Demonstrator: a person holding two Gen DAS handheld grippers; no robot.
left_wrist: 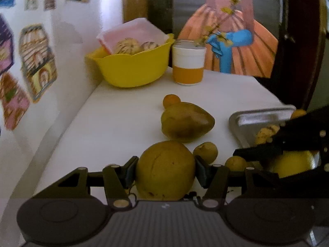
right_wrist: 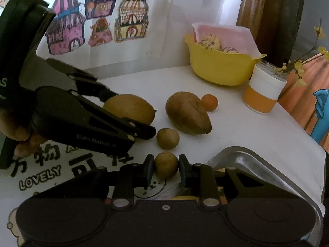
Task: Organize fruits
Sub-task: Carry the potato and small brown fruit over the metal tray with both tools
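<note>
My left gripper [left_wrist: 165, 169] is shut on a large round yellow-green fruit [left_wrist: 165, 177], with a pad pressed on each side. In the right wrist view that fruit [right_wrist: 131, 105] sits between the left gripper's [right_wrist: 131, 114] black fingers. My right gripper [right_wrist: 166, 167] is shut on a small round brownish fruit [right_wrist: 166, 164], just left of a metal tray [right_wrist: 246, 154]. A mango [right_wrist: 188, 113], a small orange [right_wrist: 209, 102] and another small round fruit [right_wrist: 167, 138] lie on the white table. The tray [left_wrist: 257, 115] holds a yellow fruit [left_wrist: 292, 163].
A yellow bowl [left_wrist: 131, 70] with striped round fruits and a pink cloth stands at the back by the wall. Beside it is a white-and-orange cup [left_wrist: 188, 65] with a flowering twig. A printed mat [right_wrist: 41, 175] covers the near left. The table edge runs along the right.
</note>
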